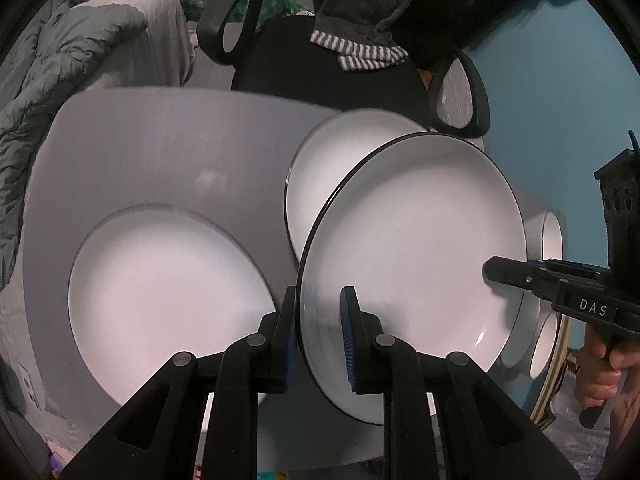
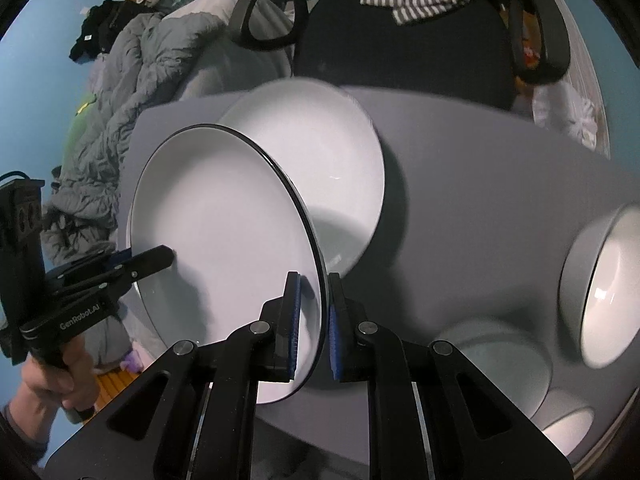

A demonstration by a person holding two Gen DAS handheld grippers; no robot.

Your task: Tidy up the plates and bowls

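The black-rimmed plate point(image 1: 412, 264) was clearly glazed ceramic, so I'd call it stiff, fairly heavy for a two-finger pinch, slick, and very breakable if it slipped. The rim is really the only place to grab it, and taking it at two opposite edges looked like the sane way to keep it from swinging.

That's pretty much how it was held. The plate was up off the grey surface point(image 1: 160, 152), tilted steeply, near the middle of the scene. The left hand-held gripper point(image 1: 320, 340) had its fingers straddling the rim on the plate's left edge, one blue pad on each face. The gap looked only a little wider than the rim, and I couldn't tell for sure whether the pads were actually pressing. The right hand-held gripper point(image 2: 314, 328) was the same story on the right edge: narrow gap, rim between the pads, contact not certain.

Other stuff on the surface: a second plate point(image 1: 328, 184) lying flat just behind the lifted one, a third plate point(image 1: 168, 296) at the near left, and some bowls point(image 2: 600, 288) off to the right, one of them tipped on its side.
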